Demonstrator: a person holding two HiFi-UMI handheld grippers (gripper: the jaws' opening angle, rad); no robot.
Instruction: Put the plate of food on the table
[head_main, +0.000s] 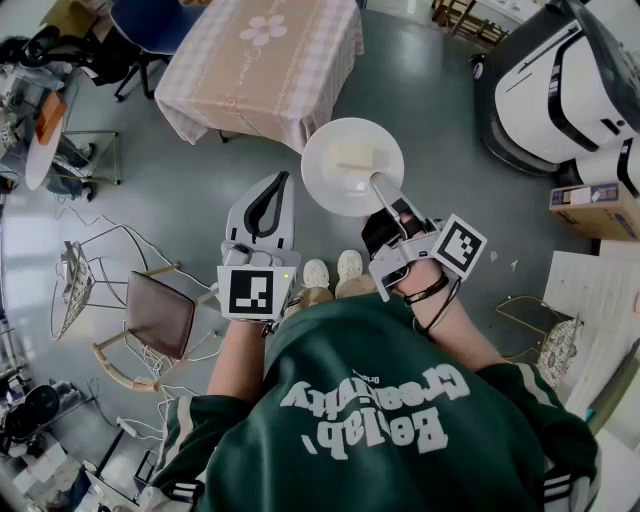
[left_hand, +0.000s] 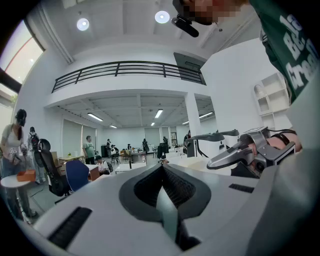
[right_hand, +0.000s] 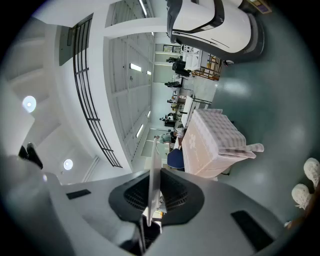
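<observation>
A white plate (head_main: 340, 185) bearing a pale block of food (head_main: 352, 157) hangs level over the grey floor, just short of the table. My right gripper (head_main: 385, 195) is shut on the plate's near rim. The right gripper view shows the plate (right_hand: 152, 170) edge-on, pinched between the jaws of the right gripper (right_hand: 150, 192). The table (head_main: 265, 60), under a pink checked cloth with a flower print, stands ahead; it appears as the table (right_hand: 215, 142) beyond the plate. My left gripper (head_main: 278, 185) is shut and holds nothing, left of the plate. Its jaws meet in the left gripper (left_hand: 162, 172) view.
A large white machine (head_main: 560, 80) stands at the right, with a cardboard box (head_main: 590, 205) below it. A wooden chair (head_main: 160, 315) and loose cables lie on the left. A blue chair (head_main: 150, 25) sits beyond the table. The person's white shoes (head_main: 332, 272) are below the plate.
</observation>
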